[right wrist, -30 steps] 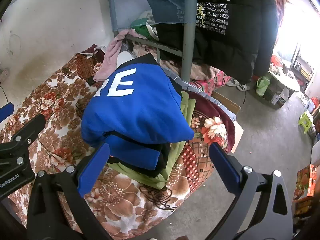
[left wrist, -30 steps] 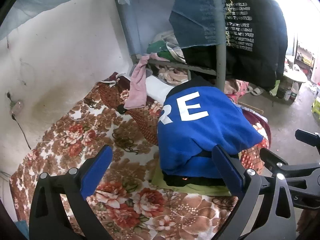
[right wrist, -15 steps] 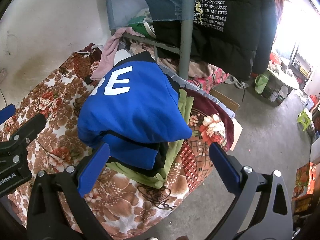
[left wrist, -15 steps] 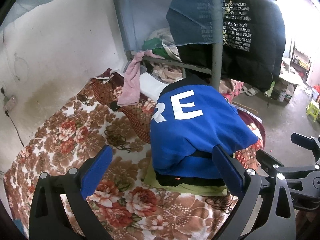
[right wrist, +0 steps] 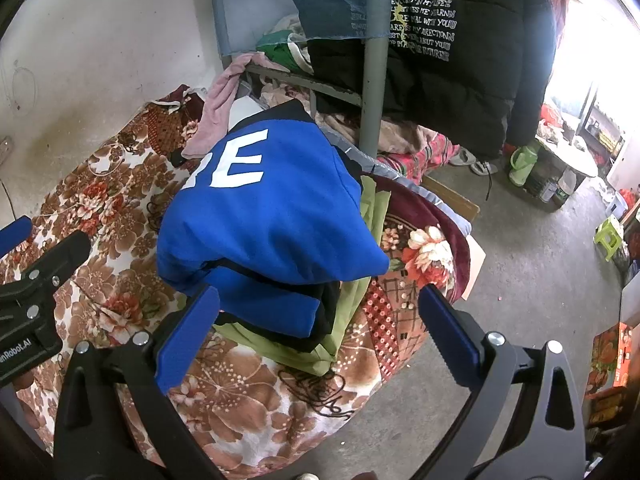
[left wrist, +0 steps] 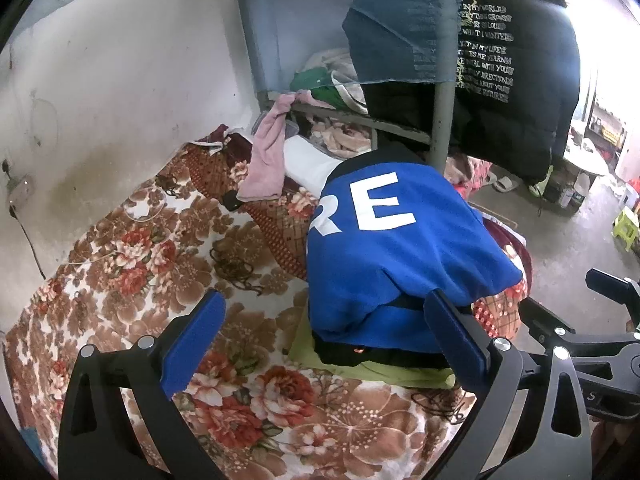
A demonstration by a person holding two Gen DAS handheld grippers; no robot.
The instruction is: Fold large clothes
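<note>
The folded blue sweatshirt (left wrist: 392, 256) (white letters on top) sits on a green garment (right wrist: 352, 320) at the floral bed's (left wrist: 160, 272) edge. The left gripper (left wrist: 326, 332) and right gripper (right wrist: 320, 320) hover spread wide, empty, just short of it.

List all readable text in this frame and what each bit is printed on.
"RE" in big white letters, with the R partly folded under: blue garment on top of the pile.
"enRobot.AI", start cut off: body of the left gripper, seen in the right wrist view.
Several lines of pale lettering on the hanging black jacket: only scraps such as "ABOUT YOUR" and "FUTURE" can be made out; the rest is blurred.
</note>
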